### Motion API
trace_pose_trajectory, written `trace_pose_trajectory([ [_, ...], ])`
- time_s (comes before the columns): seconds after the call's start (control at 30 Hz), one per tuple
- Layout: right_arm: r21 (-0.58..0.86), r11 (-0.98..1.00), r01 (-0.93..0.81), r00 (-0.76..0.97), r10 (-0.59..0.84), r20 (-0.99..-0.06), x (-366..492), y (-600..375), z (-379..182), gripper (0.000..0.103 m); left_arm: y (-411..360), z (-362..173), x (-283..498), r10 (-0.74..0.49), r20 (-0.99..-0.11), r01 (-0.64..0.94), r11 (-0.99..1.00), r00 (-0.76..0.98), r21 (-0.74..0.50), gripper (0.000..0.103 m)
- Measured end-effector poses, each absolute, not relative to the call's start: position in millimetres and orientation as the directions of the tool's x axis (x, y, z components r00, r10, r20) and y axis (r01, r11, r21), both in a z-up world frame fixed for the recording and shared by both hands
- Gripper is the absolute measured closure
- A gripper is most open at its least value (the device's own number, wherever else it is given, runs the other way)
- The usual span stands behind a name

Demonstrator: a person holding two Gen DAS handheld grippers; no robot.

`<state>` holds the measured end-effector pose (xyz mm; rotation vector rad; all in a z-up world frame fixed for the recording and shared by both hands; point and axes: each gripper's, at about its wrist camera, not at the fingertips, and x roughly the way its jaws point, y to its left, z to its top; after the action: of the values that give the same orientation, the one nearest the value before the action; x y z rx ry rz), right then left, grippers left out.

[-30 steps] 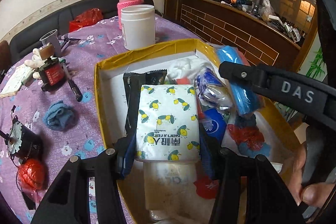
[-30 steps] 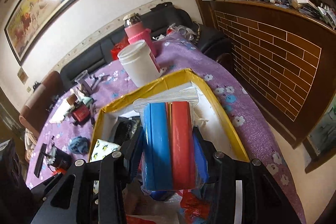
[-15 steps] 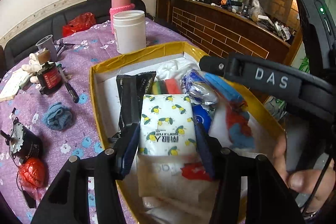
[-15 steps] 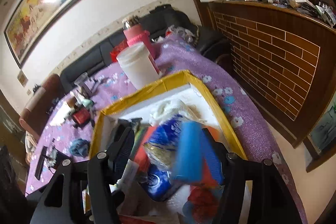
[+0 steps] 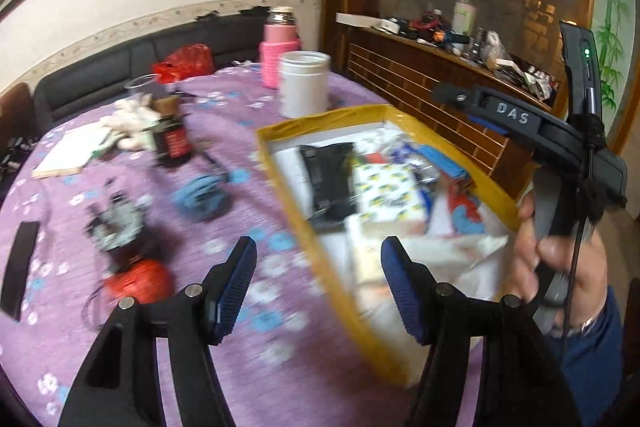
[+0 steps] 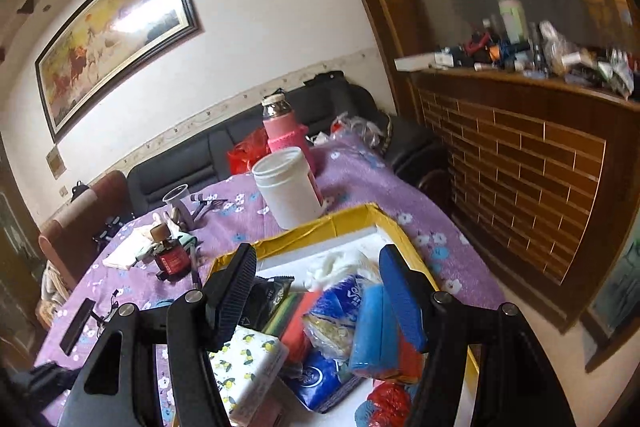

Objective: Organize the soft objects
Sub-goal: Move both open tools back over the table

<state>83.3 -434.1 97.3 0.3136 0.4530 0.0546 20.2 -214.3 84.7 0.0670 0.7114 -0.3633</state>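
Near edge, left view: left gripper (image 5: 318, 287), black frame with blue ribbed pads, jaws opening, nothing between them; it hangs over the purple flowered tablecloth (image 5: 224, 107) and the near rim of the box.
Near edge, right view: right gripper (image 6: 318, 291), jaws set apart, gripping nothing; blue foam pad (image 6: 370, 339) lies in the box just beside its right finger, contact unclear.
Hand: person's hand (image 5: 556, 267) in a blue sleeve grips the right tool's handle at the box's right side.
Box: yellow-rimmed shallow cardboard box (image 5: 312, 239) on the table, holds the soft items.
Box contents: white tissue pack with lemon print (image 5: 390, 193) lying flat mid-box; black plastic packet (image 5: 330, 179) touching its left side; blue-and-white wrapped tissue pack (image 6: 320, 381); red crumpled bag (image 6: 388, 401) at the near right.
Loose on cloth: blue crumpled rag (image 5: 200, 191) just left of the box; red mesh ball (image 5: 138, 279) nearer, well apart from it.
Mid table: dark jar with red label (image 5: 174, 143).
Far: white plastic tub (image 5: 305, 83) beyond the box; pink-sleeved bottle (image 5: 278, 47) behind it.
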Motion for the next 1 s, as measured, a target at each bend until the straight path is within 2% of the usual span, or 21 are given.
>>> trace_pose_trajectory([
  [0.1,0.296,0.955,0.018,0.887,0.121,-0.445,80.6,-424.1,99.4,0.035,-179.2,81.7,9.1,-0.281,-0.644,0.311,0.948,0.712,-0.07,0.039],
  [0.27,0.269,0.958,-0.102,0.83,0.231,-0.508,72.4,-372.7,105.8,0.035,-110.1,79.3,6.2,-0.221,-0.636,0.204,0.974,0.74,-0.102,0.039],
  [0.47,0.238,0.931,-0.277,0.73,0.365,-0.578,70.0,-287.9,111.0,0.034,-31.7,73.6,32.4,-0.028,-0.62,-0.042,0.994,0.784,-0.098,0.039],
  [0.57,0.2,0.929,-0.311,0.696,0.365,-0.618,78.5,-256.4,105.0,0.034,-5.7,48.6,42.5,0.039,-0.644,-0.139,0.985,0.764,-0.106,0.039],
  [0.6,0.176,0.935,-0.307,0.684,0.346,-0.643,85.0,-245.8,101.5,0.034,-0.7,38.6,49.5,0.056,-0.685,-0.17,0.98,0.726,-0.099,0.039],
  [0.7,0.192,0.933,-0.305,0.636,0.35,-0.688,108.2,-227.8,93.4,0.034,5.7,28.2,57.2,-0.019,-0.733,-0.158,0.973,0.68,-0.171,0.039],
  [1.0,0.24,0.947,-0.212,0.527,0.318,-0.788,194.1,-196.8,49.4,0.035,3.4,27.2,51.7,0.008,-0.728,-0.169,0.975,0.686,-0.148,0.039],
])
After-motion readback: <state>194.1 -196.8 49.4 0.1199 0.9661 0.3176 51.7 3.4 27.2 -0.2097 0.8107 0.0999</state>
